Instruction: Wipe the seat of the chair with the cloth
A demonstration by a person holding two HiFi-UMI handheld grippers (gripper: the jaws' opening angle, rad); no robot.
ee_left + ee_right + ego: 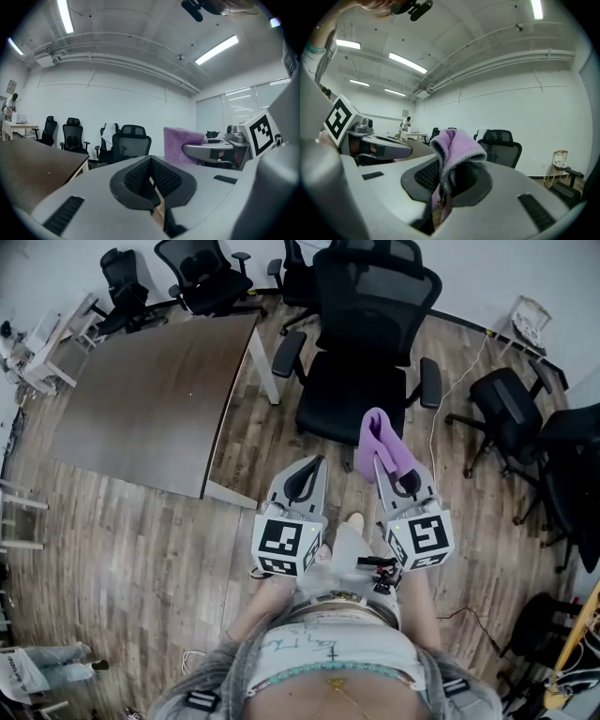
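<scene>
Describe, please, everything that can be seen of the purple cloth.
The cloth is light purple, soft and fuzzy, like terry or microfibre. It is folded over, with a rounded fold on top, and stands up from the right gripper, whose fingers are shut on its lower part. Nothing else appears to touch it. In the head view it shows in front of the person, over the front edge of the black chair's seat, and seems to be clear of it.

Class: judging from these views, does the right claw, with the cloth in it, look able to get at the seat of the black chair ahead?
Probably yes. The right claw, shut on the purple cloth, hangs just short of the near edge of the seat, with nothing standing between them.
</scene>
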